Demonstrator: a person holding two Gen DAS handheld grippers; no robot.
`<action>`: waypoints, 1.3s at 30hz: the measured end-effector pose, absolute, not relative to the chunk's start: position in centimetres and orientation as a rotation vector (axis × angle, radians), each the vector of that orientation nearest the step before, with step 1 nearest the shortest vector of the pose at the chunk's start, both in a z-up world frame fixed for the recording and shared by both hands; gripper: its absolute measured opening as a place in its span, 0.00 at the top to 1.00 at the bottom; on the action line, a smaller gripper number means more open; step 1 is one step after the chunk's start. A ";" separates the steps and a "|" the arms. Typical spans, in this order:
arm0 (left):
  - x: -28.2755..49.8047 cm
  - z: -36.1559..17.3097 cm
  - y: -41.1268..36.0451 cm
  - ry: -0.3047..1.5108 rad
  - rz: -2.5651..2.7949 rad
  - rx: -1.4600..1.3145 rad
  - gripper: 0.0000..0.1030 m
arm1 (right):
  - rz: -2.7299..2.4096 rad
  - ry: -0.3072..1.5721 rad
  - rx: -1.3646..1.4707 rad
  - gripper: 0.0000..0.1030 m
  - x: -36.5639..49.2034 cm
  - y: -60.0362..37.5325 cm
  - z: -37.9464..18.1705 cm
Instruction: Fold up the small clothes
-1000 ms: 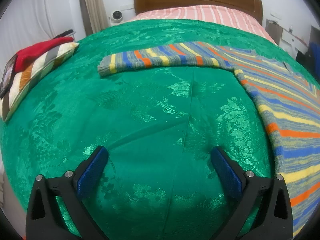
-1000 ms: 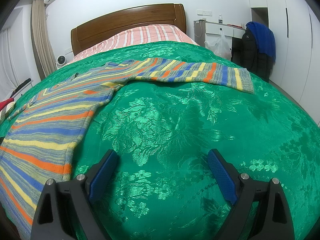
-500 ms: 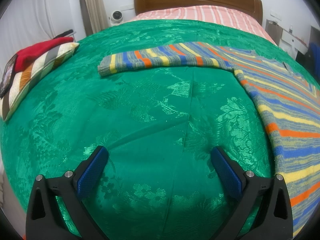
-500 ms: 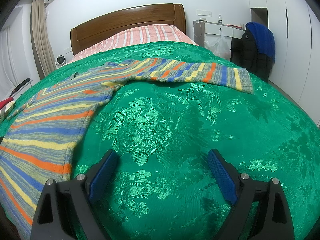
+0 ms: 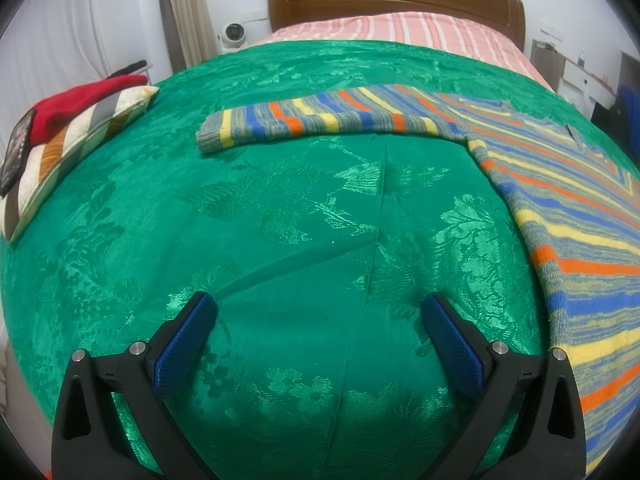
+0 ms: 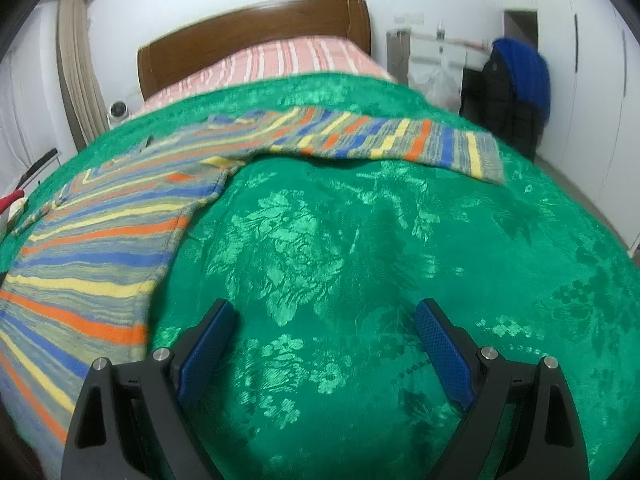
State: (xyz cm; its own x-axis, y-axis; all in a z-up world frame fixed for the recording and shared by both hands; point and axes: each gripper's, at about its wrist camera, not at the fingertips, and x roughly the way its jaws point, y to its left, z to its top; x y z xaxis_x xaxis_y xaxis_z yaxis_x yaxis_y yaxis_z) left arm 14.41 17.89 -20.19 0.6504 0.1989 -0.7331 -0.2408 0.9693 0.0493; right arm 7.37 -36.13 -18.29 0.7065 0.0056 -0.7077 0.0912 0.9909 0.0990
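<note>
Lying flat on green cover: striped sweater, both sleeves stretched out sideways. Not folded yet.

Left claw spread wide, holding nothing, over bare cover. Left sleeve far ahead, long way runs side to side, cuff at left end. Body of sweater to right of this claw.

Right claw spread wide too, empty. Right sleeve ahead, cuff at right end. Body to left, hem close beside left finger.

Each claw nearer its own sleeve.
</note>
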 end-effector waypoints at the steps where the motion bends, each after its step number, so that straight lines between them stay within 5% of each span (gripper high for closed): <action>1: 14.4 -20.2 17.9 0.826 0.250 -0.054 0.00 | -0.015 0.811 0.186 0.12 7.4 -37.0 -17.5; 10: 14.4 -20.0 17.9 0.818 0.256 -0.049 0.00 | -0.065 0.713 0.728 0.13 11.1 -53.6 -12.8; 19: 14.4 -20.1 17.8 0.805 0.260 -0.049 0.00 | -0.066 0.841 0.913 0.43 17.8 -60.3 -17.6; 22: 14.4 -20.2 17.8 0.801 0.263 -0.047 0.00 | -0.064 0.919 0.881 0.58 19.6 -59.8 -18.8; 24: 14.4 -20.2 17.7 0.800 0.265 -0.047 0.00 | -0.094 0.956 0.830 0.93 20.2 -59.5 -19.0; 30: 14.4 -20.2 17.7 0.800 0.264 -0.047 0.00 | -0.100 0.861 0.681 0.94 20.8 -56.8 -13.3; 39: 14.4 -20.2 17.7 0.801 0.261 -0.053 0.00 | 0.416 0.785 0.471 0.94 27.9 -35.3 -1.4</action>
